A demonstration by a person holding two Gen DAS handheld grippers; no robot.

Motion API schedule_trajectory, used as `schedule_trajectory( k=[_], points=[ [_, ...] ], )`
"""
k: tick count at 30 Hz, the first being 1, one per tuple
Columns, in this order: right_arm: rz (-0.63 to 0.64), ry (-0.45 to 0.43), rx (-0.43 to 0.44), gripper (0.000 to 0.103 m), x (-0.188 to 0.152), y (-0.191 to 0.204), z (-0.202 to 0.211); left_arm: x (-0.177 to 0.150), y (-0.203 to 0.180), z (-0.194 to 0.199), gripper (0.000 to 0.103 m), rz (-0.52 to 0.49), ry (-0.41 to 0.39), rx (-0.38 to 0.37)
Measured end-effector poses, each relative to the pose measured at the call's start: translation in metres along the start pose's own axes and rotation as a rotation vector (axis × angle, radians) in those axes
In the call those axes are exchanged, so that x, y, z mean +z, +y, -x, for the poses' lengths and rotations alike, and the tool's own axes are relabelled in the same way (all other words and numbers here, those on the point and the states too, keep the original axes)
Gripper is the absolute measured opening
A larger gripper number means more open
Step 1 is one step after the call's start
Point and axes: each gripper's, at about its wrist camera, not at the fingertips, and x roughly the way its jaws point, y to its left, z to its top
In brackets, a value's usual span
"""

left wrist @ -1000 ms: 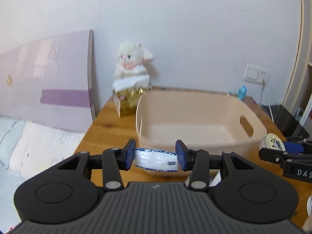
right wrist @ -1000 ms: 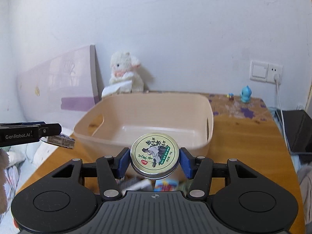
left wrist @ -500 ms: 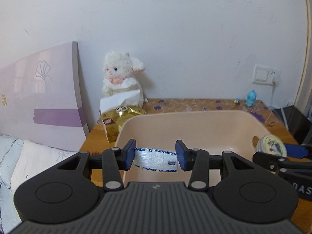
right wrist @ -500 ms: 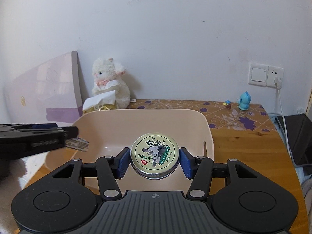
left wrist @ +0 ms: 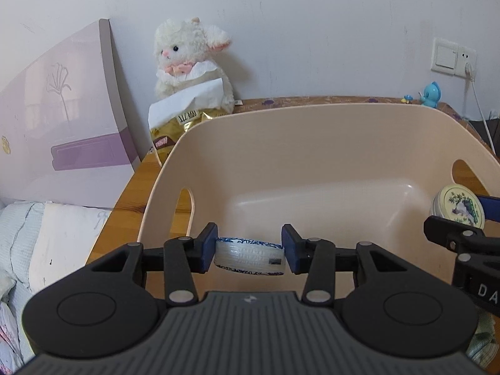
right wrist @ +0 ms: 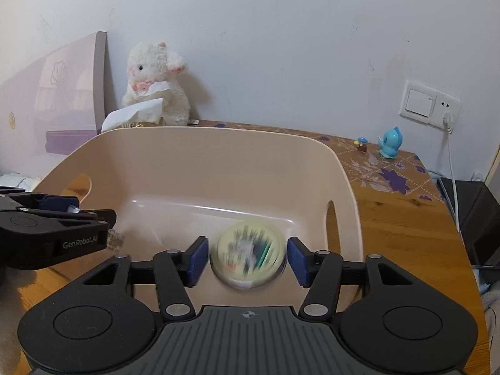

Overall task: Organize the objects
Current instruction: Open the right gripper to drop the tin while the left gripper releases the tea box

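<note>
Your left gripper (left wrist: pixel 249 251) is pinching a small flat packet (left wrist: pixel 250 256): white with ribbed embossing, a blue patterned border along its edges and a small dark printed patch near its right end. The blue pads press against both of its short ends, and it hangs level over the near wall of the beige plastic basin (left wrist: pixel 312 143), just inside the rim. In your right wrist view the same gripper (right wrist: pixel 93 218) comes in from the left edge over the tub's left side, with a corner of the packet's printed label peeking out under it.

Your right gripper (right wrist: pixel 247 261) is spread: there is a visible gap between each blue pad and the round tin (right wrist: pixel 248 259). The tin is smeared by motion blur, a pale cream lid with a green and dark picture on it and a silvery side wall, sitting between the fingers and over the basin's floor; whether it touches the floor you cannot tell. From the left wrist view the tin (left wrist: pixel 459 207) reads sharper, showing a botanical drawing on a cream lid, at the basin's right side by the handle cut-out.

The basin stands on a wooden table (right wrist: pixel 406 225). Behind it a white plush lamb (left wrist: pixel 187 59) leans on the wall beside a gold snack bag (left wrist: pixel 187 125).
</note>
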Motion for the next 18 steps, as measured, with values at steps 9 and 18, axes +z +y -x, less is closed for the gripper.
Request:
schedule_trajectory(
  k=[9,18],
  points=[
    [0.000,-0.065,0.034,0.100,0.007,-0.010,0.046,0.000,0.011,0.033,0.081,0.012,-0.031,0.001],
    [0.023,-0.013,0.043,0.103,-0.019,-0.024,0.082,-0.025,0.025,0.086,0.087,0.037,-0.057,-0.011]
  ],
)
